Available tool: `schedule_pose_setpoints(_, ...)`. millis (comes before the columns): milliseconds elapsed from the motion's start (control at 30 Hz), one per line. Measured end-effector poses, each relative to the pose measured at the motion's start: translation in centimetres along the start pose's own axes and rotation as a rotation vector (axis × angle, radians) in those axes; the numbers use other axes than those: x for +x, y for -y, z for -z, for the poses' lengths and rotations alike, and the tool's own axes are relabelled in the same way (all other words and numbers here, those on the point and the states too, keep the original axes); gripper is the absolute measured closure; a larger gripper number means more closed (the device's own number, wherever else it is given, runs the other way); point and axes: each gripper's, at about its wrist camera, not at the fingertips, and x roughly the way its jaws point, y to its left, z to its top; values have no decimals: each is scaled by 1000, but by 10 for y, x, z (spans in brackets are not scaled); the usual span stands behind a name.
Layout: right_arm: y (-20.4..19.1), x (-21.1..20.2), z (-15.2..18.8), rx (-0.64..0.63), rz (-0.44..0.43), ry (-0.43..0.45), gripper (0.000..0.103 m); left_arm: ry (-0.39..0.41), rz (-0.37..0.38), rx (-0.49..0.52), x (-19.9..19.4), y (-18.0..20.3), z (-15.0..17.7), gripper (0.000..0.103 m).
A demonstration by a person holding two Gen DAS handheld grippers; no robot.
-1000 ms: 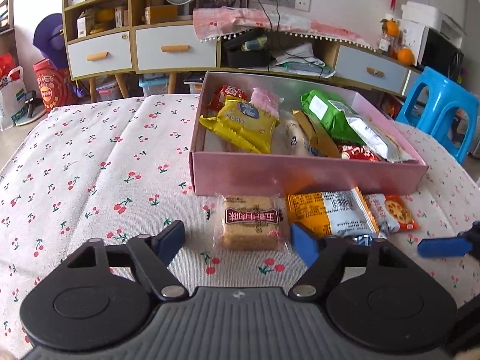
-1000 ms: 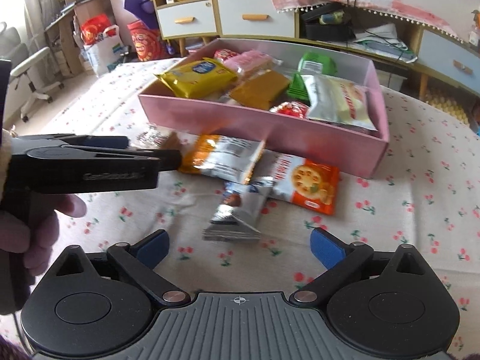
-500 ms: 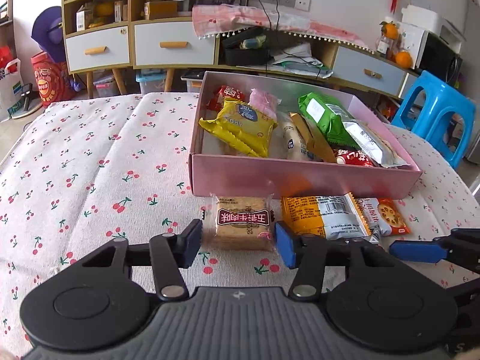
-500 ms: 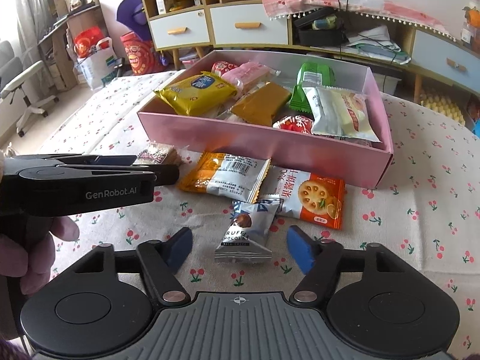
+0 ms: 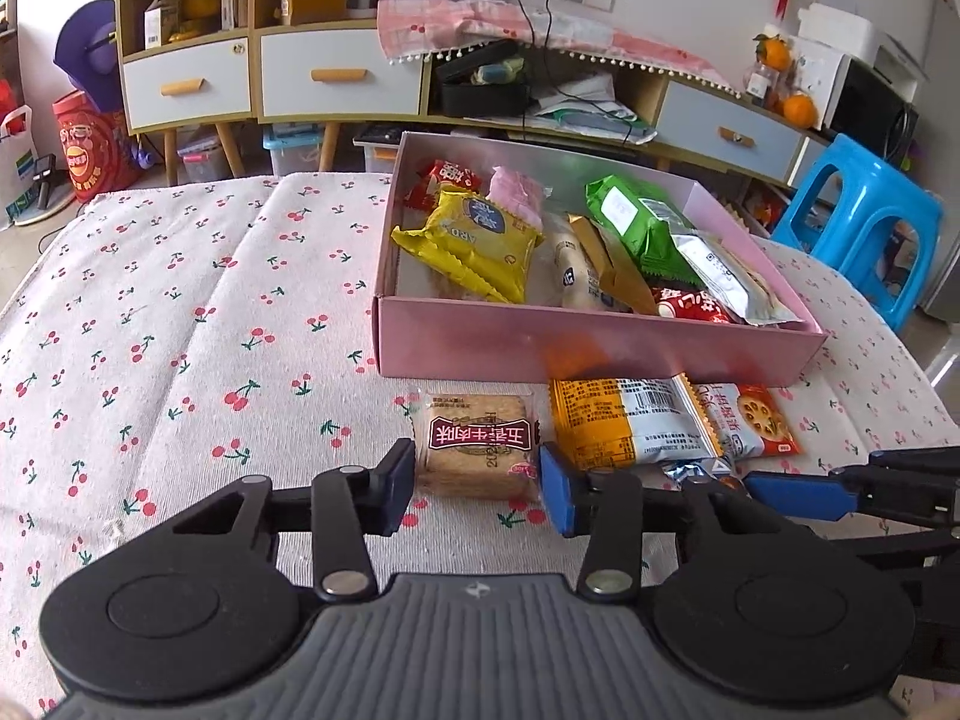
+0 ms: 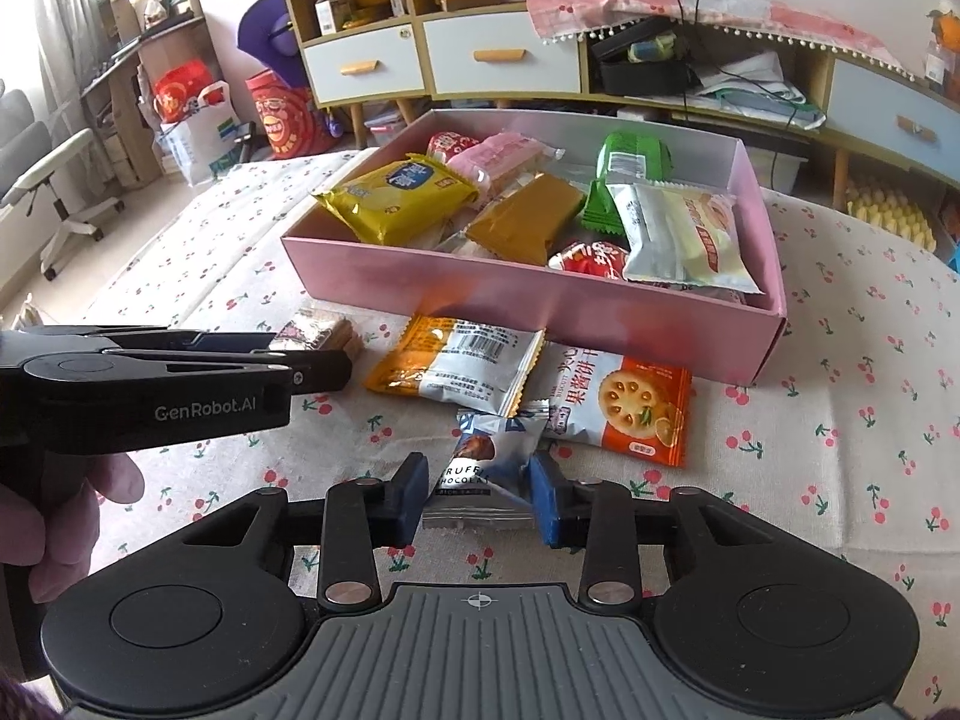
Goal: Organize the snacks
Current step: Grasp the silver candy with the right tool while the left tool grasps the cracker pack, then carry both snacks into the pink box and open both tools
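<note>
Currently we are working in front of the pink box (image 5: 540, 345), already part-filled with snacks, which is sitting on the cherry-print cloth (image 5: 180, 330). Just before its near wall, our left gripper (image 5: 477, 489) is closing, its pads meeting the sides of the biscuit packet (image 5: 477, 444). Nearer us than that wall, our right gripper (image 6: 480, 501) is closing on the small chocolate packet (image 6: 489, 468), already crumpling its wrapper. We are advising a light, level squeeze on the biscuit, then lifting both clear of the box wall before releasing inside.
</note>
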Motion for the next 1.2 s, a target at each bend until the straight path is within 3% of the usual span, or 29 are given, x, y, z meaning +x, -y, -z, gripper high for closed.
schedule_pose_setpoints(267,-1,-7,-1,8,-20,2,68,-30,17,9,-5,1,1,64)
schedule_pose_setpoints(567,11,-19,-6,101,-56,9,68,-51,52,11,-15,4,-1,65)
schedule_pose_setpoints(833,17,-35,-12,178,-127,23,68,-31,78,-2,-26,4,-7,66)
schedule_pose_setpoints(1200,38,-46,-35,272,-140,104,68,12,81,-12,-32,14,-18,66)
